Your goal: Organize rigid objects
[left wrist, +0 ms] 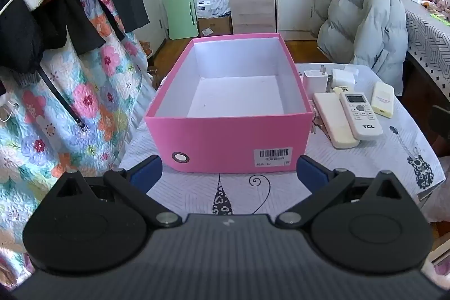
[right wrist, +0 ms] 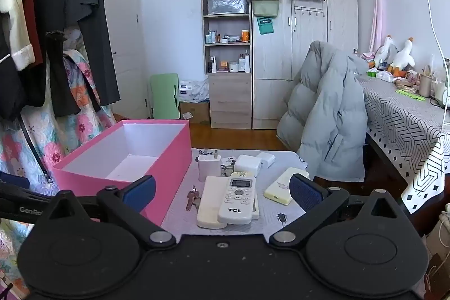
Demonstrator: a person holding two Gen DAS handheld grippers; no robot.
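so the job's things sit on the cloth-covered table (right wrist: 180, 218) just right of the pink box (left wrist: 225, 142), whose white inside is bare. a white remote (right wrist: 238, 201) lies partly on top of a cream remote (right wrist: 209, 203), with a pale yellow case (right wrist: 279, 189) beside them, chargers (right wrist: 247, 162) behind, and keys (right wrist: 191, 197) between the remotes and the box. the remotes look light, stiff and smooth, so i would pinch the top one across its narrow sides near the middle, lifting it clear before the one beneath. the keys are small and flat, likely fiddly. the left claw (left wrist: 229, 169) stands wide open before the box's near wall, holding nothing. the right claw (right wrist: 222, 191) is equally wide, empty, with the remotes between its tips in view, not touching.
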